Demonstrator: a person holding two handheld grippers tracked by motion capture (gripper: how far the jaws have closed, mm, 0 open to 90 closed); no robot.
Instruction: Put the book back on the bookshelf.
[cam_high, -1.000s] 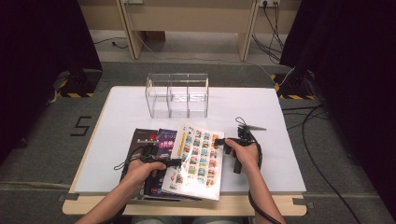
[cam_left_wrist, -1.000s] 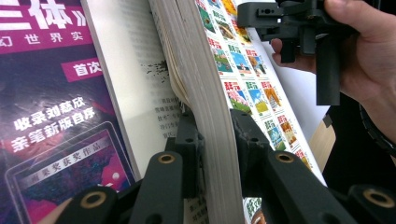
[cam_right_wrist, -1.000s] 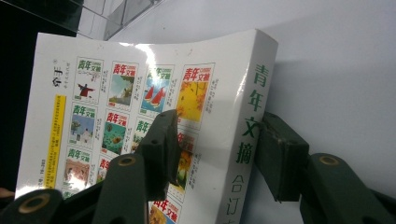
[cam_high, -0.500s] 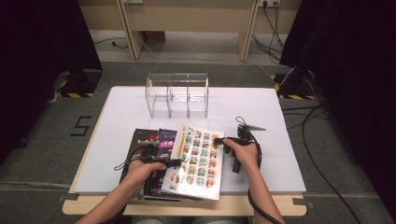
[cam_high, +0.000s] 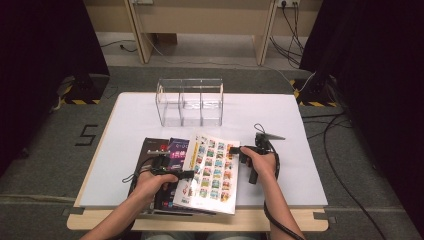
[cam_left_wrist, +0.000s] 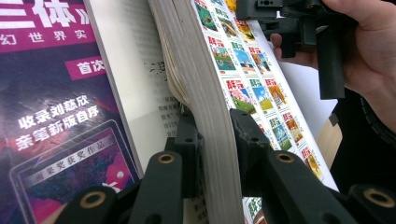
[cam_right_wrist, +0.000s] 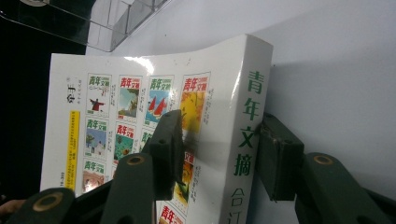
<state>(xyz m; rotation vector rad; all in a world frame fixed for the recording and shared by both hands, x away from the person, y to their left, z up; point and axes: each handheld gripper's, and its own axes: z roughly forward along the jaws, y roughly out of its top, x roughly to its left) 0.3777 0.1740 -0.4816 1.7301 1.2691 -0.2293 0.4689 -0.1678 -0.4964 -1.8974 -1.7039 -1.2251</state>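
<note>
1. As far as I can see against the frame half a second back, nothing has shifted: my left claw (cam_left_wrist: 212, 135) still clamps the thick white book (cam_high: 212, 172) by its page edge, and my right claw (cam_right_wrist: 219, 149) still pinches its spine.
2. The book lies at the near edge of the white bench (cam_high: 130, 125), overlapping a glossy purple magazine (cam_left_wrist: 56, 116).
3. Its cover is a grid of small coloured pictures, bowed slightly.
4. A clear, three-bay plastic organiser (cam_high: 190, 101) stands farther back.
</note>
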